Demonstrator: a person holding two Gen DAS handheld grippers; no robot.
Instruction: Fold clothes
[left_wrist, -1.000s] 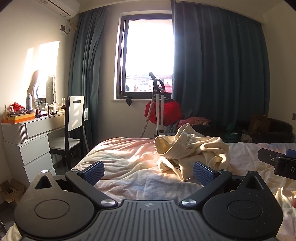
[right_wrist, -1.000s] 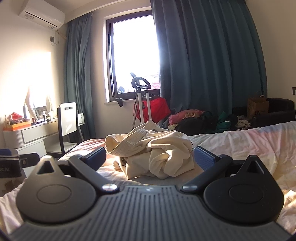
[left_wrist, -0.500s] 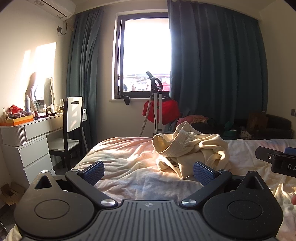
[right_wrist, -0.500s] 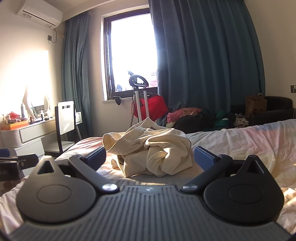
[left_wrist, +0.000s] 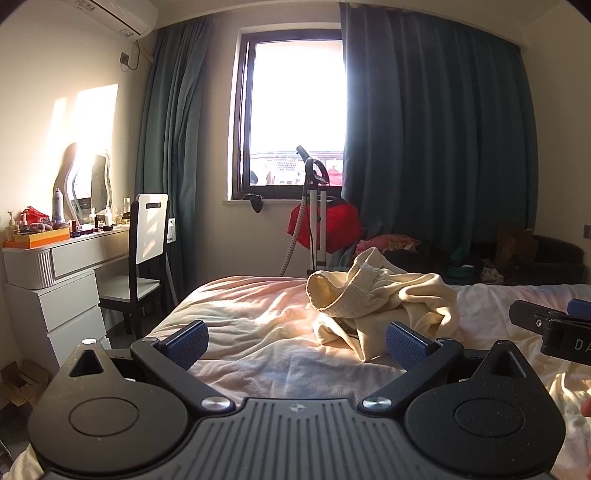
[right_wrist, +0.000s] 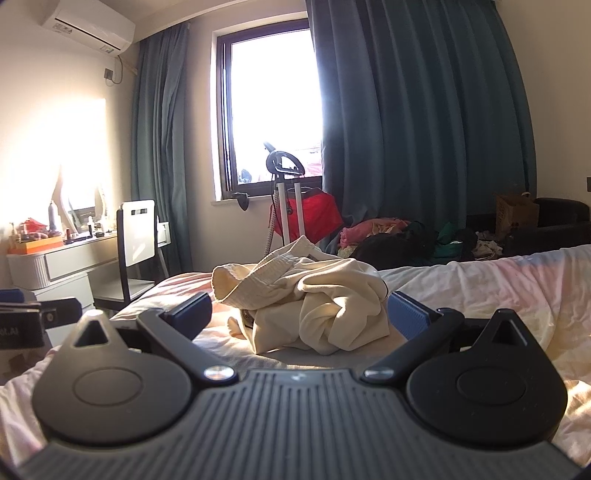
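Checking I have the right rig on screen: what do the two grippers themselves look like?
Both match: the left gripper and the right gripper each have a black ribbed body, two round black discs with triangular cut-outs, silver screw heads, and angled black arms ending in blue textured pads. The right gripper's side, seen from the left wrist camera, bears white lettering, partly cut off. No cables or sleeves are visible.

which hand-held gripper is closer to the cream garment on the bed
Right. The right hand-held gripper faces the cream garment, which sits between its open fingers. The left hand-held gripper sits off to the garment's left, pointing past it.

window (left_wrist: 295, 110), teal curtains (left_wrist: 436, 147), white chair (left_wrist: 147, 236), dresser (left_wrist: 51, 280)
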